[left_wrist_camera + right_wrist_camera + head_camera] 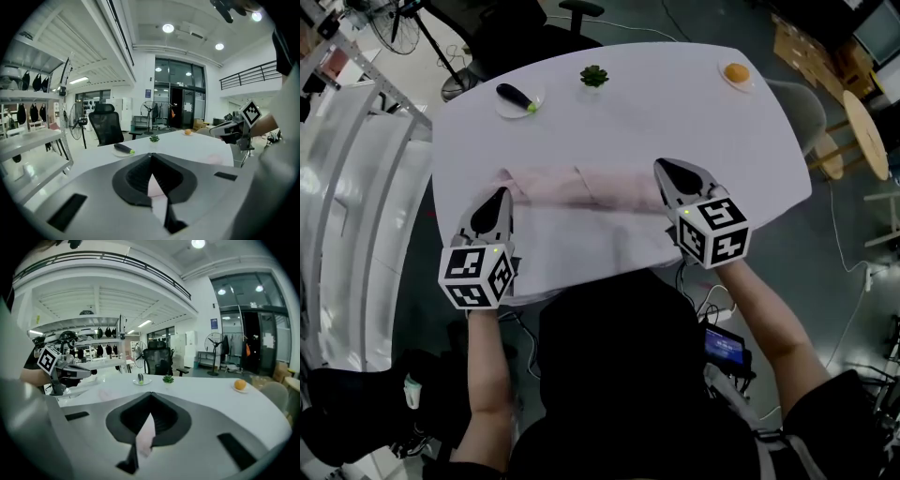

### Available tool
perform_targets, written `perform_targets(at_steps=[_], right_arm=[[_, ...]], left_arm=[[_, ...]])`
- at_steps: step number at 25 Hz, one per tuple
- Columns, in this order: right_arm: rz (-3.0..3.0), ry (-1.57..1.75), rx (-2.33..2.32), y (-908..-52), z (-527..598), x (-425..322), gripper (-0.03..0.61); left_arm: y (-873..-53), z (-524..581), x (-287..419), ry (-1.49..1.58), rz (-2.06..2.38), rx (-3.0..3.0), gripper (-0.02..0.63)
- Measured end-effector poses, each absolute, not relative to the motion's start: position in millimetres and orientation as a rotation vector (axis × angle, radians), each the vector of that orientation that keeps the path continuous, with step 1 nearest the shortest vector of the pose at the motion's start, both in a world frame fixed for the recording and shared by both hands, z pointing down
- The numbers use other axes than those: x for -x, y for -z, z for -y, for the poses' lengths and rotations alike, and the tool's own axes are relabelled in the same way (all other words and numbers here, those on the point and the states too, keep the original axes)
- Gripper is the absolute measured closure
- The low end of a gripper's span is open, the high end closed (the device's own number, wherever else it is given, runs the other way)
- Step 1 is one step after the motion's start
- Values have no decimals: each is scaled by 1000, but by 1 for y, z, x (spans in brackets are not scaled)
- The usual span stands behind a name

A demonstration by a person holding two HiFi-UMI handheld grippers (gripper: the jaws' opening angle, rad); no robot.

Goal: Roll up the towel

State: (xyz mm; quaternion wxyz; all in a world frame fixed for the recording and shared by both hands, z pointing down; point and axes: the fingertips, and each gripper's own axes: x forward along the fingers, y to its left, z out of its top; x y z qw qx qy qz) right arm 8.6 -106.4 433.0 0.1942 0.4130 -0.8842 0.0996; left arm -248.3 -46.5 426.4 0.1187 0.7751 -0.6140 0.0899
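**Item: towel, one.** Pale pink towel point(581, 187), spread on the white table point(675, 103). Its long axis ran left to right, roughly parallel to the table's near edge. A thicker pink band showed along its far side. Whether that band was a fold or the first turn of a roll could not be told from the head view.

**Item: hand-held grippers, two.**
- The left gripper point(501, 199) had its jaws closed on the towel's left end. A sliver of pink cloth showed pinched between the pads in the left gripper view.
- The right gripper point(667, 172) had its jaws closed likewise on the towel's right end, with pink cloth showing between the pads in the right gripper view.

**Governing relation.**
- The towel lay directly ahead of both grippers, away from the person, with one gripper at each end of the long axis.
- Neither hand had the better claim, as each was already on its own end.
- The right gripper stood somewhat farther out over the table than the left.
- By judgement, a roll would have to travel across the short axis, with both ends carried together to keep it square.

**Other contents of the table, well apart from the towel at the far side.**
- Eggplant point(516, 95), one.
- Small green plant point(594, 76), one.
- Orange point(736, 72), one.
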Motion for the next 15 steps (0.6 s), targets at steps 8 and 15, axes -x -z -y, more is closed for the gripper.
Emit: perform_targets(at_steps=[8,15], right_arm=[[2456,-285,-1145,-440,107,-12,572],[2436,-290,-1159,-443,108,-18,572]], left_arm=[[-435,47,240,-324,1773,-2296,601],[-433,53,236,-312,1768,-2304,601]])
